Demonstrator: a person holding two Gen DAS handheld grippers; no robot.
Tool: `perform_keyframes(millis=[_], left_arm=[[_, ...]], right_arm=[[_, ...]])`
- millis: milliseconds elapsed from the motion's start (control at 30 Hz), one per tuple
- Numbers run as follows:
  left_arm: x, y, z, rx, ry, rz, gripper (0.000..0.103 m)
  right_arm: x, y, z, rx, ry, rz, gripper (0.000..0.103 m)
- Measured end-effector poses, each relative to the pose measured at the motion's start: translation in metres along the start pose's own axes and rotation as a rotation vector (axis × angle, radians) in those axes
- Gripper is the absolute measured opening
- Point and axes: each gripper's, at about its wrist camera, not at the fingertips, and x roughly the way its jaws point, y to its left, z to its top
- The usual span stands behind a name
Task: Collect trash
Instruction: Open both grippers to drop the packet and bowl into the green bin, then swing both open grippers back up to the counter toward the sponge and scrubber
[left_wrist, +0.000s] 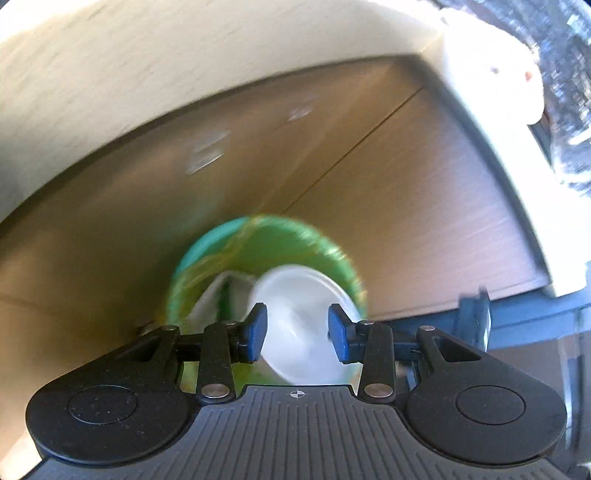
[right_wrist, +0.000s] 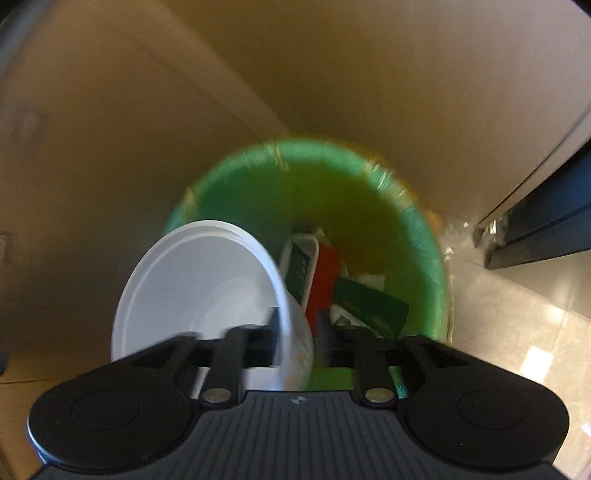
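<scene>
A green bin (right_wrist: 424, 258) with a yellowish liner stands on the floor, holding red and green packaging (right_wrist: 321, 280). My right gripper (right_wrist: 299, 339) hangs over its near rim, open. The wall of a white plastic bowl (right_wrist: 199, 280) stands between its fingers, and the blurred pads look clear of it. In the left wrist view the same bin (left_wrist: 258, 236) lies below. My left gripper (left_wrist: 297, 332) has its blue pads pressed on a translucent white plastic cup (left_wrist: 299, 295), mouth pointing away. Crumpled white paper (left_wrist: 212, 295) shows beside the cup.
Brown cabinet doors (left_wrist: 406, 184) rise behind the bin under a pale countertop (left_wrist: 147, 55). A plain brown panel (right_wrist: 92, 147) fills the left of the right wrist view. Glossy grey floor tiles (right_wrist: 517, 314) and a dark furniture edge (right_wrist: 546, 221) lie to the right.
</scene>
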Motion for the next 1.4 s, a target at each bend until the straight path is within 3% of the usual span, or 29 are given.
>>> perform_keyframes(millis=[33,133,333,500,667,733,800,867,933,1067,1267,1400], left_arm=[[-0.001,0.003,-0.002,0.010,0.013,0.022,0.041],[0.000,0.004,-0.006,0.044,0.045,0.051,0.041],[-0.008,-0.008,-0.004,0.177,0.092,0.043,0.040],[-0.058,-0.032,0.011,0.273,-0.006,-0.066,0.040],[-0.132,-0.044,0.053,0.314,-0.210,-0.139,0.040],[-0.163,-0.040,0.075,0.314,-0.328,-0.094,0.040],[-0.192,-0.030,0.097,0.310,-0.454,0.010,0.040],[-0.213,-0.015,0.122,0.291,-0.565,0.137,0.040],[-0.228,0.007,0.150,0.241,-0.628,0.218,0.040],[-0.245,0.050,0.204,0.128,-0.677,0.314,0.040],[-0.228,0.090,0.253,0.087,-0.776,0.375,0.040],[-0.199,0.106,0.291,0.066,-0.793,0.474,0.040]], right_arm=[[0.008,0.003,0.001,-0.008,0.000,-0.036,0.051],[0.019,0.006,-0.005,-0.027,0.014,-0.108,0.053],[-0.014,-0.030,-0.015,-0.008,0.006,-0.112,0.053],[-0.071,-0.025,-0.010,-0.036,-0.130,-0.122,0.053],[-0.150,0.035,0.018,-0.160,-0.383,-0.103,0.053],[-0.183,0.069,0.028,-0.234,-0.490,-0.082,0.053],[-0.210,0.105,0.037,-0.308,-0.579,-0.058,0.060],[-0.230,0.138,0.043,-0.366,-0.637,-0.020,0.064],[-0.242,0.170,0.050,-0.411,-0.660,0.021,0.065],[-0.257,0.244,0.065,-0.527,-0.665,0.066,0.065],[-0.248,0.362,0.106,-0.728,-0.645,0.089,0.067],[-0.213,0.413,0.150,-0.677,-0.566,0.059,0.067]])
